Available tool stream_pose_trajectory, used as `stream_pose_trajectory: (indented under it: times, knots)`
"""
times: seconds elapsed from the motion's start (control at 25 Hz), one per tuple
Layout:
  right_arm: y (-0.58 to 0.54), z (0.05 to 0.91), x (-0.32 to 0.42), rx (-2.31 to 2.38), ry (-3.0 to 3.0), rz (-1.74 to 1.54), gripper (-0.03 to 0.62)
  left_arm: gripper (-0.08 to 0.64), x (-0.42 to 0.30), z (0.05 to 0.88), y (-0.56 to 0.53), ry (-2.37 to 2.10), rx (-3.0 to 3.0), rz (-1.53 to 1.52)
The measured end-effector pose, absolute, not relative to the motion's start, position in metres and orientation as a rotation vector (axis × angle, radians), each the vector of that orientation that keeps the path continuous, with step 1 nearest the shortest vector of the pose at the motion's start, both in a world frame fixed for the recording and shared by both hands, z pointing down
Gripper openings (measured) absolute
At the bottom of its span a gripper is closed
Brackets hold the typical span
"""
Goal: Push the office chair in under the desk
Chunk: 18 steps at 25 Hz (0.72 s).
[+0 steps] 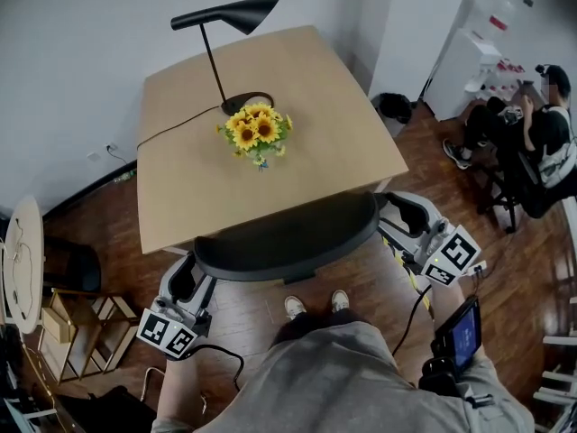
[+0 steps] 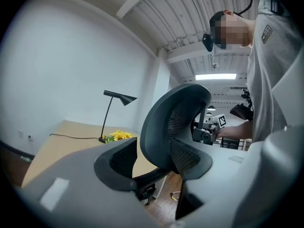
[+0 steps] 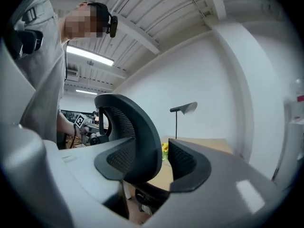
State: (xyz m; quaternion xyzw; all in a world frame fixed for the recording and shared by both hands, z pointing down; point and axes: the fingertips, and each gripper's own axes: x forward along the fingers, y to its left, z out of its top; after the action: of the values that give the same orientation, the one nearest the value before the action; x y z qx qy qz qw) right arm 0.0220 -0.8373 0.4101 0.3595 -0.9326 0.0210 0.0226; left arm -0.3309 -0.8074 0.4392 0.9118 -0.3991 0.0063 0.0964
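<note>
Chair: backrest at near edge of desk; our left gripper and right gripper, jaws spread astride its sides, unclamped; we advise an even, level, two-sided push.

Head view overhead; gripper views face chair closely from opposite sides.

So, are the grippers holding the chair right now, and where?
Neither grips it. The left gripper and right gripper are open, each straddling a side edge of the chair back without clamping it.
</note>
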Motion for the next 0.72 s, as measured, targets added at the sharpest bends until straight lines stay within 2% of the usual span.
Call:
stream_pose_trajectory:
  times: [0.32,0.72]
  knots:
    - [-0.790,0.409,0.035,1.088,-2.934,0.050,0.154,0.091,-0.305,0.434,-0.747,-1.306,2.657,-0.023]
    - [-0.707,0.416,0.065,0.936,-2.993,0.106,0.109,0.009,-0.228,0.426,-0.646,-1.368,2.640,-0.044]
